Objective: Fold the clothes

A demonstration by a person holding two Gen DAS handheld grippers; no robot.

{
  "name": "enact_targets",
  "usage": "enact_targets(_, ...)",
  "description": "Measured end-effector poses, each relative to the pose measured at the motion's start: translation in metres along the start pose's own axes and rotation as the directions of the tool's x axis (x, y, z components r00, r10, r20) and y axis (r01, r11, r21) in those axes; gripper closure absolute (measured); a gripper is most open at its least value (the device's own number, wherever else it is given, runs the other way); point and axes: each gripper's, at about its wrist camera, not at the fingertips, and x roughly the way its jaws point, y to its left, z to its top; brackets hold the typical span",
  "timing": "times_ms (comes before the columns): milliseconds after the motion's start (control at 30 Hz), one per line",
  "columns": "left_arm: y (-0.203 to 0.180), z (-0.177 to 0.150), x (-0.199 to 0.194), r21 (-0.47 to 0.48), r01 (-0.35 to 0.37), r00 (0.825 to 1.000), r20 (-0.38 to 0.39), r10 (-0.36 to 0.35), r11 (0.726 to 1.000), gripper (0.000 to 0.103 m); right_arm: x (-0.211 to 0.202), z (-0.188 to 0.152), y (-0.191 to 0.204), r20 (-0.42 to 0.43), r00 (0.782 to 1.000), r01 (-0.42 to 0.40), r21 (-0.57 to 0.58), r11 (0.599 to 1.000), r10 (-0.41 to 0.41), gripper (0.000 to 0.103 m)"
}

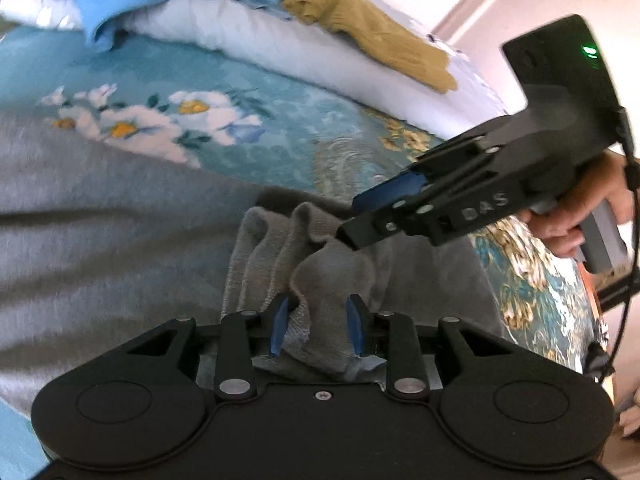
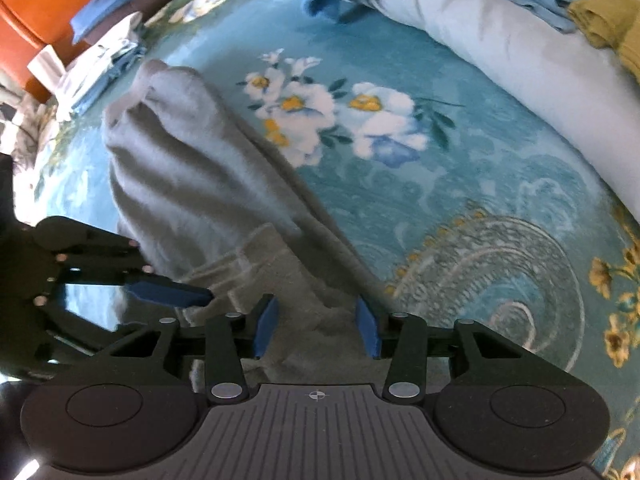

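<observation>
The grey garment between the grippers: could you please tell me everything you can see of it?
The grey garment looks like soft, fleecy knit with a ribbed hem. It lies rumpled and partly spread on the teal floral bedspread. Its bunched ribbed edge sits between the fingers of the left hand-held gripper, and the right hand-held gripper has cloth between its fingers too; whether either is clamped is unclear.

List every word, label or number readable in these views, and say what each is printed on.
"DAS": raised letters on the side of the right gripper, seen from the left wrist view.
No other text is readable. The right wrist view shows only a crosshair mark on the gripper body, no words. The bedspread carries flowers, not lettering.
</observation>
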Motion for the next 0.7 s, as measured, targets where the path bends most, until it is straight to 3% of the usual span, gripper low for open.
enact_targets(133, 0.007, -0.003, -0.004, -0.024, 0.031, 0.999, 0.008, -0.031, 0.999, 0.075, 0.003, 0.006, 0.007, 0.0, 1.0, -0.022, -0.04, 0.999, 0.022, 0.066)
enact_targets(200, 0.008, -0.004, -0.003, -0.027, 0.039, 0.999, 0.001, -0.039, 0.999, 0.075, 0.006, 0.007, 0.008, -0.011, 0.999, -0.035, -0.044, 0.998, 0.034, 0.078)
enact_targets(300, 0.008, -0.003, -0.002, -0.017, 0.062, 0.998, -0.01, -0.063, 0.998, 0.075, 0.008, 0.007, 0.011, -0.016, 0.999, -0.034, -0.049, 0.998, 0.033, 0.08)
enact_targets(400, 0.014, -0.002, 0.0, -0.054, 0.073, 0.997, -0.017, -0.074, 0.996, 0.075, 0.008, 0.006, 0.013, -0.012, 1.0, -0.024, -0.051, 0.998, 0.024, 0.094)
enact_targets(500, 0.013, -0.002, -0.001, -0.045, 0.048, 0.999, -0.006, -0.048, 0.998, 0.1, 0.008, 0.004, 0.015, -0.009, 1.0, -0.015, -0.054, 0.998, 0.014, 0.097)
enact_targets(700, 0.014, -0.004, -0.024, -0.073, 0.017, 0.998, 0.06, -0.013, 0.997, 0.1, -0.006, 0.01, 0.023, 0.066, 0.998, 0.0, -0.061, 0.998, 0.004, 0.099)
